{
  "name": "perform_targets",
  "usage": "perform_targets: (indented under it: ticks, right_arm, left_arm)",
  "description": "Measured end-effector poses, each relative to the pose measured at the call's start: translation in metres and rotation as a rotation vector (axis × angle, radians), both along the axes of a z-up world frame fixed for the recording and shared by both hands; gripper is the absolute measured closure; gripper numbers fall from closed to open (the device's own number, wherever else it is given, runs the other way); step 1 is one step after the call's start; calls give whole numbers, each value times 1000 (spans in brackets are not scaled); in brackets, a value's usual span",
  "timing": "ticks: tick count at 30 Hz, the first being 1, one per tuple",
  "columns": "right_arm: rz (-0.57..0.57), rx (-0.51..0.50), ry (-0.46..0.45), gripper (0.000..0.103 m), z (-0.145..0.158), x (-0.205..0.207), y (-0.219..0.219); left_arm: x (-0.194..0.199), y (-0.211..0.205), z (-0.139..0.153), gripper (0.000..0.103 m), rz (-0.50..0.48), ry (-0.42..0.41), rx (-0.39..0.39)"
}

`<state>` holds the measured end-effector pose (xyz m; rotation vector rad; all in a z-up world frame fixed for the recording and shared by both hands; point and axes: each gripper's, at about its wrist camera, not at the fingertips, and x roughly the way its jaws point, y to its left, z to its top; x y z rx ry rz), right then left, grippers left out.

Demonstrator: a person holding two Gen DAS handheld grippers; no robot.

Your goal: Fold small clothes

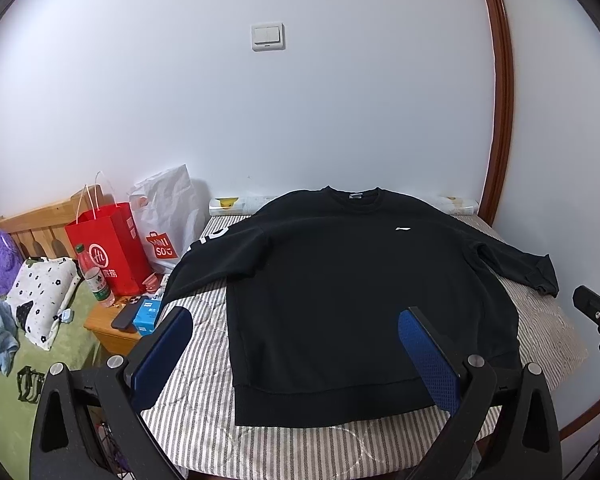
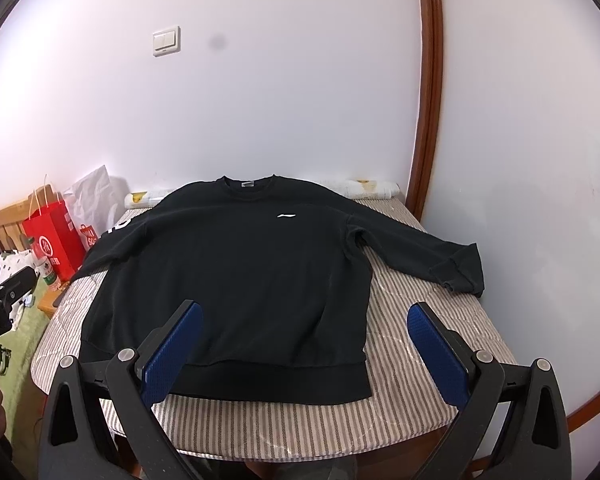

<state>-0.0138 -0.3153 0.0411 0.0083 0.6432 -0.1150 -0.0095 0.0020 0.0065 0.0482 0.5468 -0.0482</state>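
The black sweatshirt lies flat on the striped desk, soft, limp and likely fairly heavy. Both grippers, left gripper and right gripper, hover near its hem with jaws apart and empty. The right cuff or the hem corners look like the best holds.

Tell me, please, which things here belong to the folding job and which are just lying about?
For the job:
black sweatshirt
striped mattress pad
left tongs, open
right tongs, open

Lying about:
red paper bag
white Miniso bag
water bottle
floral pillow
purple plush toy

Soft, even room light, strong fisheye bend.
I see the door frame bowing, corners vignetted black.
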Motion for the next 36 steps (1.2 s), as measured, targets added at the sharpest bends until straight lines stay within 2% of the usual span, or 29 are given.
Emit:
perform_targets:
  ticks: [25, 32, 36]
  right_arm:
    - [15, -18, -27, 2, 9, -8, 6]
    - [23, -26, -22, 2, 4, -6, 9]
    - [32, -21, -7, 2, -8, 0, 9]
  left_arm:
    - [1, 1, 2, 0, -5, -6, -11]
    - [7, -3, -11, 0, -15, 4, 3]
    - [22, -2, -28, 0, -14, 38, 1]
